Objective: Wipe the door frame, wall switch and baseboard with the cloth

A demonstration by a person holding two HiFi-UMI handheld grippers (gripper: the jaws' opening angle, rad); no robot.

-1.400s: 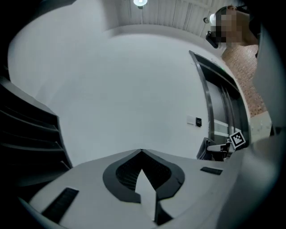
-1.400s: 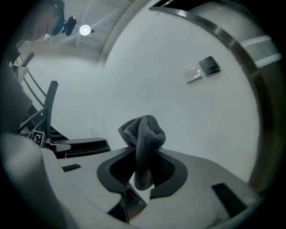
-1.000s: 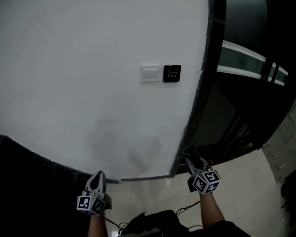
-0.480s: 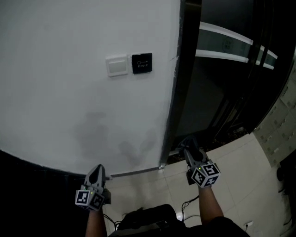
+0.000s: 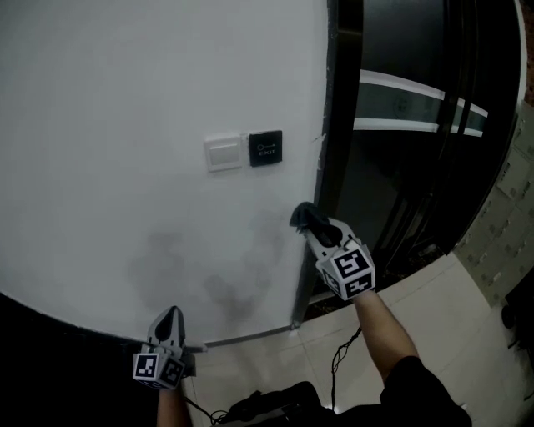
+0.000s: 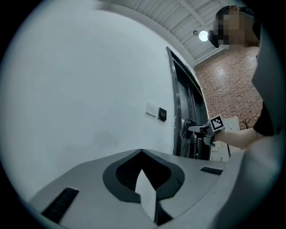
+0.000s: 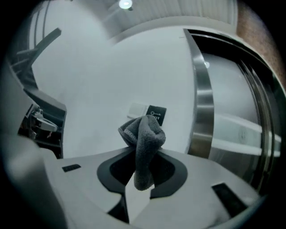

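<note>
Three views toward wall switch [image 5: 224, 153] (shared)

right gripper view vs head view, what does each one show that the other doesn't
Only the right gripper view shows the grey cloth up close, clamped between the jaws of the right gripper, plus a ceiling light overhead. Only the head view shows the baseboard along the foot of the wall, the tiled floor and the person's right forearm. Both show the white wall switch, the black plate right beside it, and the door frame.
</note>
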